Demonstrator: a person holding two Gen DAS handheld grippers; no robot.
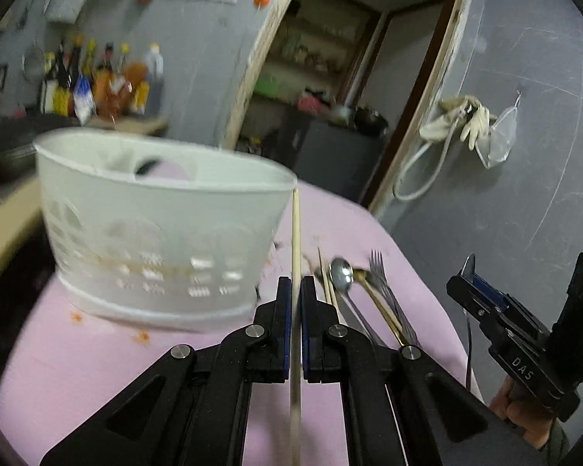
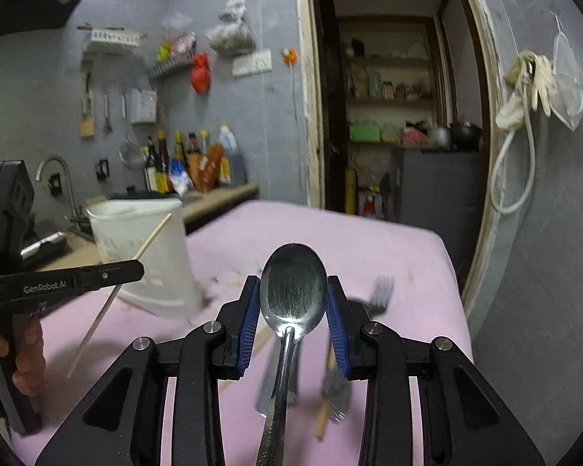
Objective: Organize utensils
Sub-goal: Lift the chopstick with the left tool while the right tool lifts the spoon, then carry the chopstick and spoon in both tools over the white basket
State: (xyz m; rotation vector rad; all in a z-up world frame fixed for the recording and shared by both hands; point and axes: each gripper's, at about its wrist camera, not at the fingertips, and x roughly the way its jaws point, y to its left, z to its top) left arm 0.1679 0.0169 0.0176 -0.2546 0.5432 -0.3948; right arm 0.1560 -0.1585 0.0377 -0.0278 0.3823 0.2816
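Table (image 1: 77,365), top draped in a smooth pink-lilac cloth with a few orange crumbs near its left edge. White plastic utensil basket (image 1: 159,233), oval and tapering downward, its wall pierced with rows of small slots and its base ringed by a raised lip; it stands upright toward the table's far left corner. Left gripper (image 1: 296,303), black with blue pads, jaws drawn together and clamped on a chopstick (image 1: 295,240): pale wood, thin, straight and round. The stick runs lengthwise between the pads, and its tip appears beside the basket's right rim. Right gripper (image 2: 294,306), same make, jaws part-way apart, their blue ribbed pads closed against the two sides of a spoon (image 2: 294,287): polished steel, oval bowl facing the camera with a scuffed sheen, slim handle running back below the jaws. The bowl sits squarely between the pads, above the table's near right part. Loose utensils on the cloth near the right edge, lying roughly parallel: a second steel spoon (image 1: 342,272), a steel fork (image 1: 377,264) with tines pointing away, a gold-coloured handle (image 1: 384,310), and further wooden chopsticks (image 1: 328,291). A bare hand (image 1: 524,407) grips the right tool's handle.
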